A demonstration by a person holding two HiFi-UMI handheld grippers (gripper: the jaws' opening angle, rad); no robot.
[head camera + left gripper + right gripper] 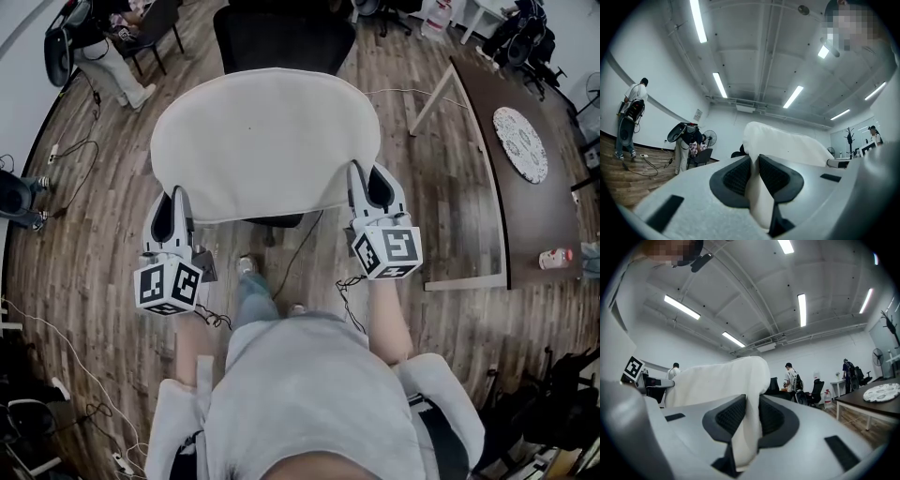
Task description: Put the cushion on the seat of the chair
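Observation:
A flat cream cushion [265,141] hangs spread out between my two grippers, above the floor in front of me. My left gripper [175,208] is shut on the cushion's near left edge, and the fabric [757,197] is pinched between its black pads. My right gripper [367,193] is shut on the near right edge, with the cloth [746,427] squeezed between its pads. A black office chair [281,37] stands just beyond the cushion; the cushion hides most of its seat. The chair's base [272,223] shows under the cushion's near edge.
A dark table [525,178] with a patterned round plate [520,142] and a small bottle [556,257] stands at the right. A person [112,66] and another chair [155,33] are at the far left. Cables [66,159] trail over the wood floor.

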